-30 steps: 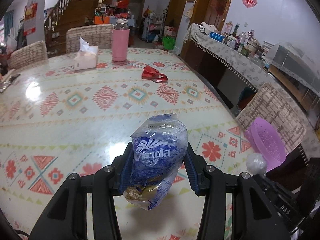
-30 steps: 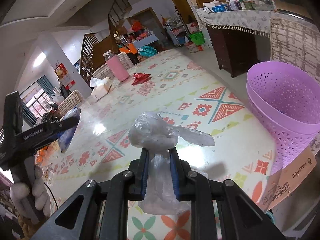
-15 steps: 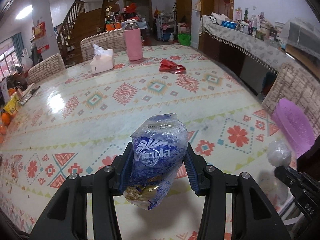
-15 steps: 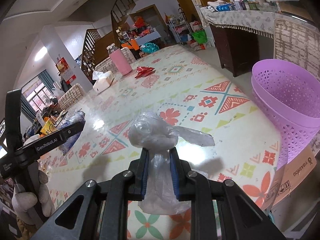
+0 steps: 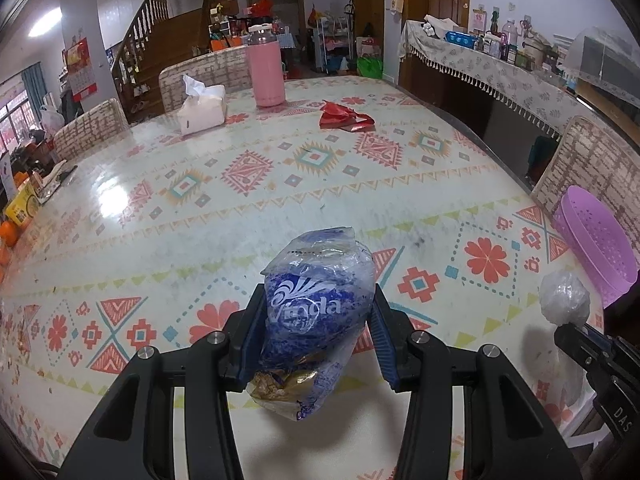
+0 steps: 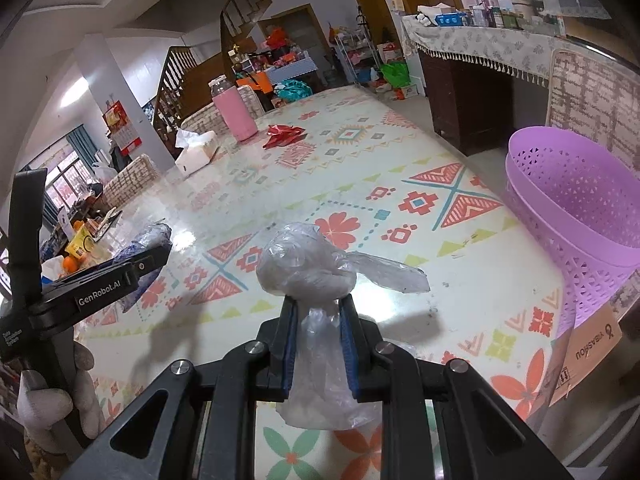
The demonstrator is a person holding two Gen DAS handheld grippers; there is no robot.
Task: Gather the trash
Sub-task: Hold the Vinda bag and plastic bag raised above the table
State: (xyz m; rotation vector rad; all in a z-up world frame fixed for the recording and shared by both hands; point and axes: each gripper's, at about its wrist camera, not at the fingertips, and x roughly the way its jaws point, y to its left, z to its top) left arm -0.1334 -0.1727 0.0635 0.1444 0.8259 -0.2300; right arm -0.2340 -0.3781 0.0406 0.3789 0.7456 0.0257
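Glossy patterned cloth covers the big dining table (image 5: 240, 208), printed with red flowers and diamonds, and a staircase climbs behind it at the far end of the room. At that far end a pink flask (image 5: 265, 70) stands upright, a tissue pack (image 5: 201, 110) sits to its left, and a crumpled red wrapper (image 5: 344, 117) lies a little nearer and to the right, apart from both.

Over the near edge of the table the left gripper (image 5: 318, 332) is held roughly level, pointing down the length of the table. Its blue-padded fingers (image 5: 256, 336) are clamped on a blue Vinda bag (image 5: 316, 308), crinkled plastic with some gold-brown scraps bulging out below the pads. From the right wrist view a gloved hand (image 6: 52, 400) grips this tool's upright handle at the near left.

The right gripper (image 6: 318, 344) sits further right, angled slightly downward over the table's near right corner. It is pinched together on the neck of a clear plastic bag (image 6: 308, 268), whose knotted bulb sticks up above the fingertips while a loose tail hangs beneath.

Beyond the table's right edge a purple basket (image 6: 576, 216) with a perforated wall stands open-mouthed, near the right gripper but not under it. A patterned chair (image 6: 592, 92) stands behind the basket.
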